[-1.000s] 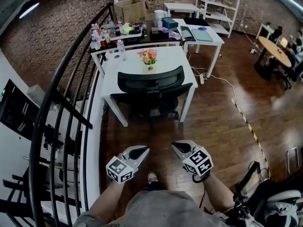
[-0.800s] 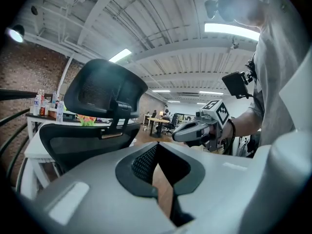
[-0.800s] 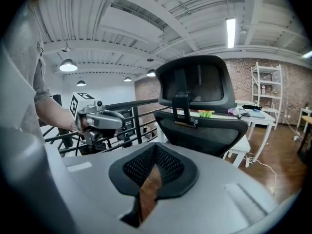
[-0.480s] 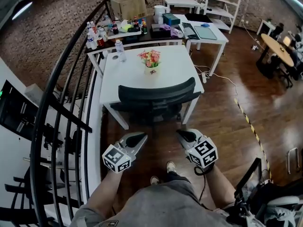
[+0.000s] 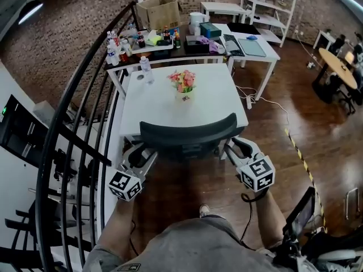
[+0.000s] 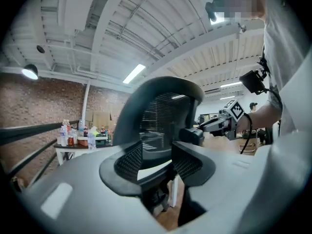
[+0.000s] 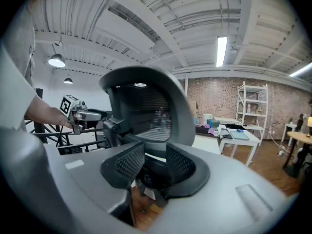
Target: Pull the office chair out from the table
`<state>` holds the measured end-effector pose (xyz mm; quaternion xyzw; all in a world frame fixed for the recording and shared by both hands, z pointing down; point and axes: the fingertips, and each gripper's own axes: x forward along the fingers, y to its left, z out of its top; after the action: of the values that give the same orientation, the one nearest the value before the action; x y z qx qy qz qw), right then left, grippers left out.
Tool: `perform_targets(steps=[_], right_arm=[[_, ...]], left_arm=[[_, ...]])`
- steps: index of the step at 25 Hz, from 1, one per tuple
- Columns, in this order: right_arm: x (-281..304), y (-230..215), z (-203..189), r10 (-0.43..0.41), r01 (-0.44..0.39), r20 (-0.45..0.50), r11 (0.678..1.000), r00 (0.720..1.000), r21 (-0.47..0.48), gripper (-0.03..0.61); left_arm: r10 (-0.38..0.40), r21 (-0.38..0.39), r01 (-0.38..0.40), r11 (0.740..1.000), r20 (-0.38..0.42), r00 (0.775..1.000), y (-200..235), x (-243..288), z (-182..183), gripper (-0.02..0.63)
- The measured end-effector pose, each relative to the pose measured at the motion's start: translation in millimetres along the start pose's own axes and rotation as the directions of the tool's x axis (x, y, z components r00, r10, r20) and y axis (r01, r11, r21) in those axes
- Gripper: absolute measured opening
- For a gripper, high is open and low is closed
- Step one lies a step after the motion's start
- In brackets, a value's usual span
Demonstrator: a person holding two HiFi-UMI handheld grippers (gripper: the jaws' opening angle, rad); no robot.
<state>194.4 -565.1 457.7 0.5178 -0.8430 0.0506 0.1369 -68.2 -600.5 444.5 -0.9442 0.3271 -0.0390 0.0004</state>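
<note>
Left gripper [image 5: 140, 154]: smooth grey plastic shell with a marker cube at the back. Its jaws stand apart and have just been opening. The black ribbed pads [image 6: 129, 162] flank dark chair framework without visibly pressing on it.
Right gripper [image 5: 232, 147]: same build, at the chair's other flank. Its jaws are likewise parted and have just been opening, with dark chair parts in the gap and no clear clamp.
Office chair [image 5: 187, 134]: black, with a curved, wide backrest of fine mesh in a matte plastic frame. It is tucked against the near edge of the table, seat under the top, with a gripper on each side.
Floor [image 5: 266, 135]: glossy dark wood planks, crossed by a yellow-and-black striped tape.
Table [image 5: 164, 103]: white, flat, rectangular top on straight white legs.
Flower pot [image 5: 183, 83]: small pale pot of pink and orange blooms, on the far half of the table.
Water bottle [image 5: 146, 68]: clear plastic, upright at the table's far left corner.
Railing [image 5: 68, 135]: black metal bars, curving along the left.
Cardboard box [image 5: 159, 10]: brown, open flaps, against the brick wall beyond cluttered tables.
Change: a second ago both grippers hung shut, well short of the chair over bare floor. Now they reach its sides. The chair remains under the table.
</note>
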Motion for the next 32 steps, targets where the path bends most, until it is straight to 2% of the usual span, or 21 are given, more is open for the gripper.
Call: perform_targets(steps=[3, 5, 7, 10, 12, 15, 18, 23, 32], right_arm=[[4, -34, 8, -0.018, 0.018, 0.0, 1.0, 1.0, -0.019, 0.23], [12, -47, 13, 0.008, -0.009, -0.019, 0.998, 1.0, -0.065, 0.292], [21, -49, 21, 0.067, -0.074, -0.052, 0.985, 0.996, -0.156, 0.329], [37, -38, 30, 0.175, -0.209, -0.136, 0.931, 0.975, -0.3, 0.344], [50, -32, 34, 0.229, -0.277, -0.174, 0.893, 0.958, -0.353, 0.353], [68, -23, 37, 0.294, -0.347, -0.193, 0.864, 0.936, -0.365, 0.353], [82, -13, 31, 0.34, -0.402, -0.228, 0.846, 0.913, -0.35, 0.351], [90, -9, 28, 0.378, -0.435, -0.231, 0.849, 0.896, -0.3, 0.309], [79, 0, 31, 0.368, -0.428, -0.236, 0.852, 0.899, -0.303, 0.267]], left_arm=[[0.027, 0.021, -0.027, 0.999, 0.002, 1.0, 33, 5, 11, 0.228], [-0.005, 0.054, 0.006, 0.999, -0.021, 1.0, 45, 14, 17, 0.289], [-0.064, 0.12, 0.071, 0.99, -0.068, 0.996, 49, 25, 23, 0.325], [-0.159, 0.244, 0.203, 0.948, -0.186, 0.969, 44, 46, 24, 0.345], [-0.211, 0.278, 0.278, 0.919, -0.25, 0.945, 40, 59, 22, 0.359], [-0.286, 0.264, 0.364, 0.893, -0.292, 0.913, 31, 75, 16, 0.363], [-0.357, 0.217, 0.422, 0.88, -0.282, 0.89, 18, 87, 12, 0.341], [-0.4, 0.103, 0.425, 0.899, -0.197, 0.895, 18, 92, 16, 0.278], [-0.437, 0.08, 0.465, 0.882, -0.231, 0.869, 8, 76, 18, 0.23]])
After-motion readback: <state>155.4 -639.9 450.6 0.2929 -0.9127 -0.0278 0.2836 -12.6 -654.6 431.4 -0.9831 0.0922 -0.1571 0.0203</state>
